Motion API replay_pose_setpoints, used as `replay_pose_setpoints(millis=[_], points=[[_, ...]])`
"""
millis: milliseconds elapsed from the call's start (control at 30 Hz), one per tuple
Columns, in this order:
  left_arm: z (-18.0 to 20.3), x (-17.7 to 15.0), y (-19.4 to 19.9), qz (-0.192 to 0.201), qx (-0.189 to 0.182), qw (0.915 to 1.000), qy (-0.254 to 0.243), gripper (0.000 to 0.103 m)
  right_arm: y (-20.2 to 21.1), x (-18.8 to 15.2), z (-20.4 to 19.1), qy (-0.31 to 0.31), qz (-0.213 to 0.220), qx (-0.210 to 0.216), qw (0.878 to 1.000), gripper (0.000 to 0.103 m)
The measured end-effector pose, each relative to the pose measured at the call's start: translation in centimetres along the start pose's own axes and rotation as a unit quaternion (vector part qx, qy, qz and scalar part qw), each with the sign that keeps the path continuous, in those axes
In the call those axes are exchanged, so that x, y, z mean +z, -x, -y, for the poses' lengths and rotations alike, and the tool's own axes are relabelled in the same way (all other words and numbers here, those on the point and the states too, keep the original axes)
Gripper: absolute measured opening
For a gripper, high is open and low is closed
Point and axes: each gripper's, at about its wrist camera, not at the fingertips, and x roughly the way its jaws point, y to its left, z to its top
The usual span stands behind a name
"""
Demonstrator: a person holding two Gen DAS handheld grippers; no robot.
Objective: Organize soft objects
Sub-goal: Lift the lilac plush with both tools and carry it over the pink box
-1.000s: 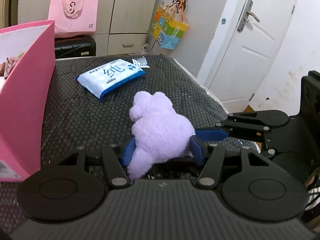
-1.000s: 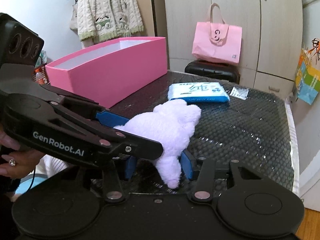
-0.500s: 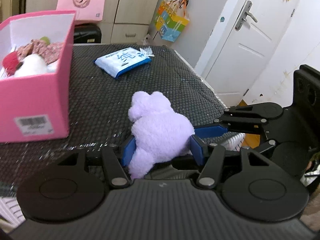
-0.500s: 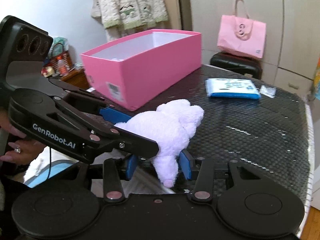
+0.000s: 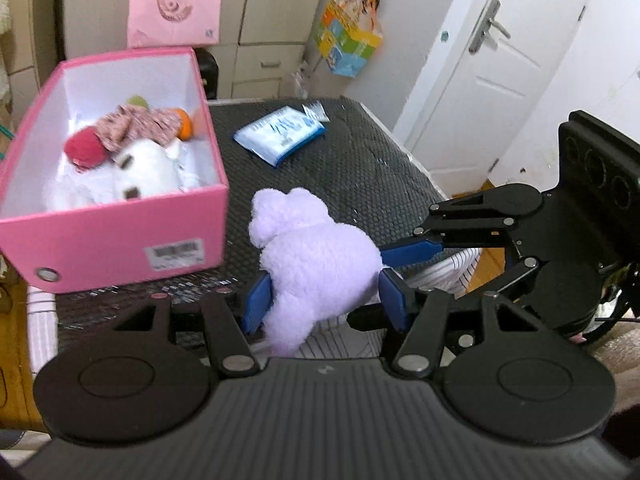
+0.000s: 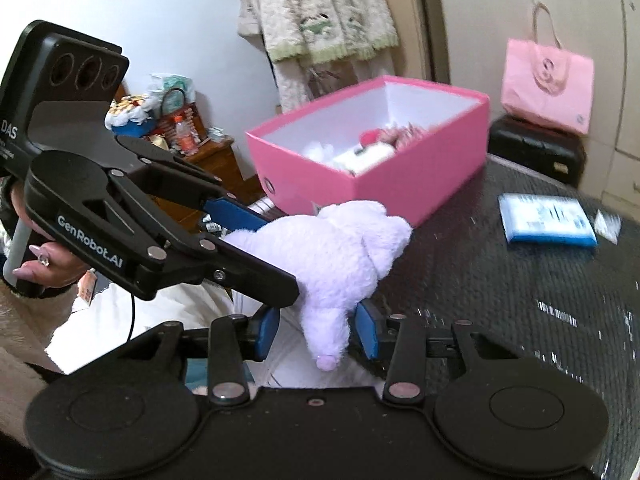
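Observation:
A lilac plush toy (image 5: pixel 316 256) hangs in the air above the near edge of the black table. My left gripper (image 5: pixel 324 300) is shut on its body. My right gripper (image 6: pixel 318 326) is shut on its lower end, and the plush also shows in the right wrist view (image 6: pixel 336 256). The two grippers cross at the toy. An open pink box (image 5: pixel 120 248) stands on the table to the left, holding a white plush (image 5: pixel 140 172), a red one and a patterned one. The box also shows in the right wrist view (image 6: pixel 420 176).
A blue-and-white tissue pack (image 5: pixel 280 134) lies further back on the black textured table (image 5: pixel 360 176). A pink tote bag (image 5: pixel 174 12) sits behind on a black case by the cupboards. A white door (image 5: pixel 480 80) is at the right.
Both grippers have lifted the lilac plush up and back from the table surface. The views now look down into the pink box, which was seen side-on before.

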Motion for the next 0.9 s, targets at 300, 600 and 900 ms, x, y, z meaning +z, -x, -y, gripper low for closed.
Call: replay_pose_setpoints(millis=[300, 600, 900], points=[[-2.1, 1.1, 3.8, 0.060, 0.025, 0.9979, -0.002, 0.057, -0.9, 4.3, -2.0, 0.051, 0.036, -0.009, 0.998, 0.047], [-6.7, 4.3, 4.4, 0.109, 0.035, 0.9934, -0.002, 0.057, -4.3, 9.3, -0.3, 0.069, 0.049, -0.012, 0.996, 0.047], [-12.8, 8.5, 0.9, 0.124, 0.019, 0.9919, 0.016, 0.057, -9.7, 13.7, 1.6, 0.103, 0.049, -0.087, 0.990, 0.048]])
